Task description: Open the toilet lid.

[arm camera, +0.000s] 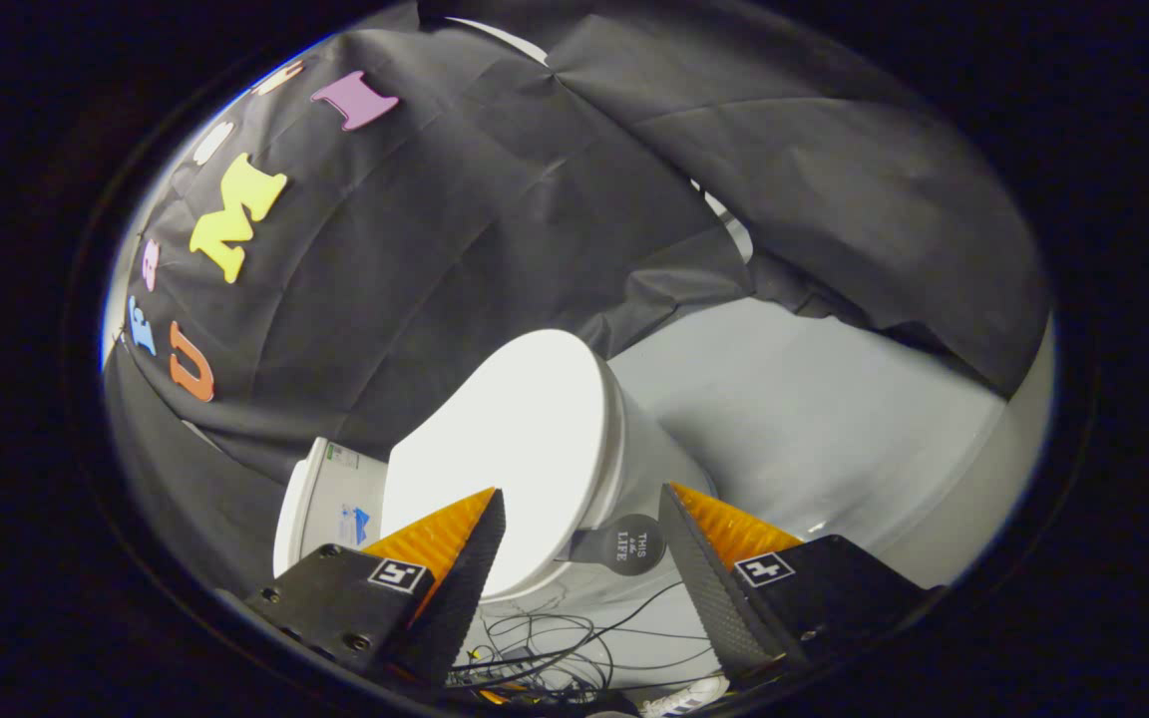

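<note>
Approach stage: gripper (581, 501), fingers spread and empty, faces closed glossy white plastic toilet lid (510, 449) at twelve o'clock; next, hooking its front edge.

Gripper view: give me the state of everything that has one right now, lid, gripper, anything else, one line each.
toilet lid: closed, lying flat on the bowl, untouched.
gripper: open, fingers spread, holding nothing, lid's front edge just ahead between them.
round tag: hanging at the lid's front edge, between the fingers.
cables: loose, tangled on the floor below the toilet.
black cloth: draped, creased.
</note>
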The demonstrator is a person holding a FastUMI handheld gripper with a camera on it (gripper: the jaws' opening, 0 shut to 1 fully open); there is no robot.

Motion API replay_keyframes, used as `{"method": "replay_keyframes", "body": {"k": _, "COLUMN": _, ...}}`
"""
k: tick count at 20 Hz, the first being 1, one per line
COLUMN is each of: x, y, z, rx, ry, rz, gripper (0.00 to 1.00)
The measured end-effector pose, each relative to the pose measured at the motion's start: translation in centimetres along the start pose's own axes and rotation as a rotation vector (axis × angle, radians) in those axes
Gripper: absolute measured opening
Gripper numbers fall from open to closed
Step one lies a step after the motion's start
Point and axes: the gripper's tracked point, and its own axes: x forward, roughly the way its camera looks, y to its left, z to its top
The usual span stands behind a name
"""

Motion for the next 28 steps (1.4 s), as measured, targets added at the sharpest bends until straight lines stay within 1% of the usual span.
{"method": "replay_keyframes", "body": {"k": 3, "x": 0.6, "y": -0.8, "z": -0.4, "rx": 0.042, "ry": 0.028, "rz": 0.006, "gripper": 0.96}}
{"method": "replay_keyframes", "body": {"k": 6, "x": 1.2, "y": -1.5, "z": -1.8, "rx": 0.096, "ry": 0.086, "rz": 0.021, "gripper": 0.95}}
{"method": "replay_keyframes", "body": {"k": 9, "x": 2.1, "y": -2.2, "z": -3.2, "rx": 0.096, "ry": 0.135, "rz": 0.024, "gripper": 0.92}}
{"method": "replay_keyframes", "body": {"k": 12, "x": 2.2, "y": -2.5, "z": -3.4, "rx": 0.104, "ry": 0.151, "rz": 0.036, "gripper": 0.88}}
{"method": "replay_keyframes", "body": {"k": 15, "x": 2.4, "y": -1.9, "z": -3.4, "rx": 0.143, "ry": 0.167, "rz": 0.086, "gripper": 0.76}}
{"method": "replay_keyframes", "body": {"k": 18, "x": 2.9, "y": -1.7, "z": -3.8, "rx": 0.164, "ry": 0.195, "rz": 0.119, "gripper": 0.7}}
{"method": "replay_keyframes", "body": {"k": 20, "x": 3.2, "y": -1.9, "z": -3.5, "rx": 0.193, "ry": 0.195, "rz": 0.129, "gripper": 0.64}}
{"method": "replay_keyframes", "body": {"k": 22, "x": 3.3, "y": -2.4, "z": -3.8, "rx": 0.195, "ry": 0.2, "rz": 0.117, "gripper": 0.57}}
{"method": "replay_keyframes", "body": {"k": 23, "x": 3.3, "y": -2.7, "z": -3.9, "rx": 0.187, "ry": 0.203, "rz": 0.111, "gripper": 0.48}}
{"method": "replay_keyframes", "body": {"k": 25, "x": 3.2, "y": -2.5, "z": -3.7, "rx": 0.196, "ry": 0.205, "rz": 0.119, "gripper": 0.36}}
{"method": "replay_keyframes", "body": {"k": 26, "x": 3.0, "y": -2.5, "z": -3.4, "rx": 0.2, "ry": 0.204, "rz": 0.131, "gripper": 0.33}}
{"method": "replay_keyframes", "body": {"k": 27, "x": 2.7, "y": -2.3, "z": -3.2, "rx": 0.204, "ry": 0.206, "rz": 0.145, "gripper": 0.27}}
{"method": "replay_keyframes", "body": {"k": 28, "x": 2.6, "y": -2.1, "z": -3.3, "rx": 0.209, "ry": 0.209, "rz": 0.157, "gripper": 0.23}}
